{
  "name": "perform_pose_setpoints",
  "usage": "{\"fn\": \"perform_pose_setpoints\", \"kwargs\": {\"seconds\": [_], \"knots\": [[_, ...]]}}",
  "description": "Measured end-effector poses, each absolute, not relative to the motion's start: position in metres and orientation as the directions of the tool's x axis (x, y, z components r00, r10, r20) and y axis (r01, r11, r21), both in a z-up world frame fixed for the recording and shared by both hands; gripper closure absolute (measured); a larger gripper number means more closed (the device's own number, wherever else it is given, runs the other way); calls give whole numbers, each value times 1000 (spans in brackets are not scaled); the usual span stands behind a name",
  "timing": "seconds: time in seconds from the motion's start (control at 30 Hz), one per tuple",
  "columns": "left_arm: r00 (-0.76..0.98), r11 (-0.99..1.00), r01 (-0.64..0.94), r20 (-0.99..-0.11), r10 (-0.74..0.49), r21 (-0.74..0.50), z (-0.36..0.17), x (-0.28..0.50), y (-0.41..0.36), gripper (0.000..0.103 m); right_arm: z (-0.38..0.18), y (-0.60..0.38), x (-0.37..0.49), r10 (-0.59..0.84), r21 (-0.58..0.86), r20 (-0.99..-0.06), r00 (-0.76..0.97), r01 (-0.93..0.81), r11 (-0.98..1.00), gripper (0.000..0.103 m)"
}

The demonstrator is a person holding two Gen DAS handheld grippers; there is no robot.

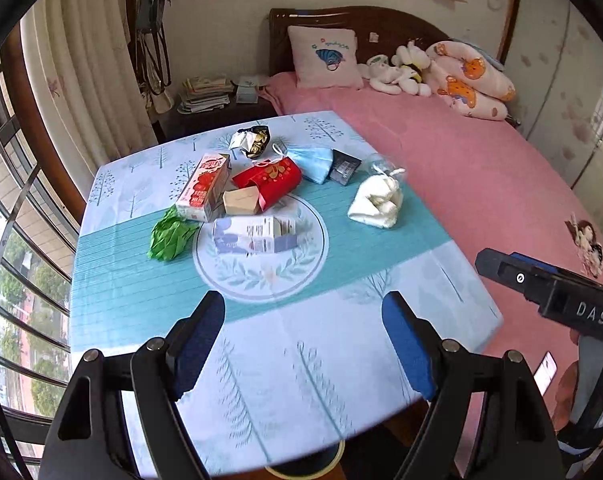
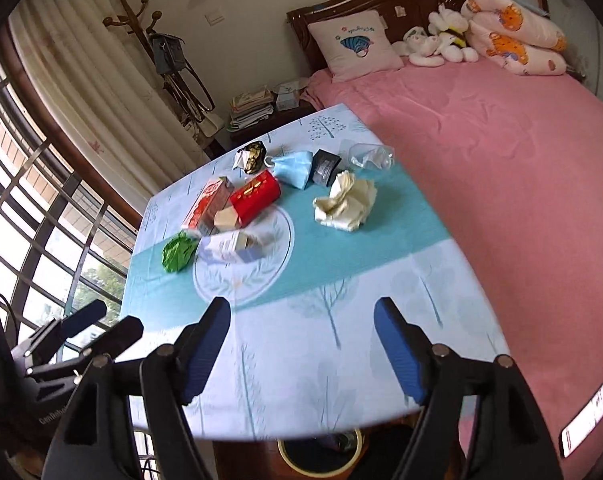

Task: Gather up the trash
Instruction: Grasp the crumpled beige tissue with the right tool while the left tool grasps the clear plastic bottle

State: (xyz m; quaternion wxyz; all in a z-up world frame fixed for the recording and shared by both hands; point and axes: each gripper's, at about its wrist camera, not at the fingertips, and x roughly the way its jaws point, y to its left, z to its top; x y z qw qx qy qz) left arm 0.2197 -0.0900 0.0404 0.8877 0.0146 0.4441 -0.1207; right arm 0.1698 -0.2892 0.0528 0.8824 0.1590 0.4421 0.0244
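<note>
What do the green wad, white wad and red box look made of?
Green wad: likely thin plastic or glossy paper, crinkled with a sheen. White wad: soft tissue or cloth, matte with loose folds. Red box: printed card, smooth with gold pattern and creased open end.

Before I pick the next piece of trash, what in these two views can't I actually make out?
- Bin under the table: both views, mostly hidden by the table edge; contents unclear.
- White box: right view, motion-blurred; print unreadable.
- Clear plastic: both views, see-through and small; kind unclear.
- Dark packet: both views, partly behind the mask.
- Right claw: left view, cut by the edge.
</note>
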Motion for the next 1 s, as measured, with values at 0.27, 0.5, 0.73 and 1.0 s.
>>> {"fn": "perform_pose_setpoints", "kwargs": {"seconds": [0.27,0.5,0.73,1.0], "knots": [[507,992,71,-852,-129,-108,3,329,-139,24,9,-339,293,283,347,-831,479,48,937,28],[451,993,-55,-889,-72,-108,-25,386,-152,24,-42,-360,373,348,391,-861,372,47,919,28],[428,992,-92,-903,-38,-85,-38,409,-159,24,-74,-361,404,405,435,-862,305,37,899,28],[415,993,-69,-908,-59,-96,-42,422,-176,24,-86,-361,395,458,469,-858,234,-7,883,72]]}}
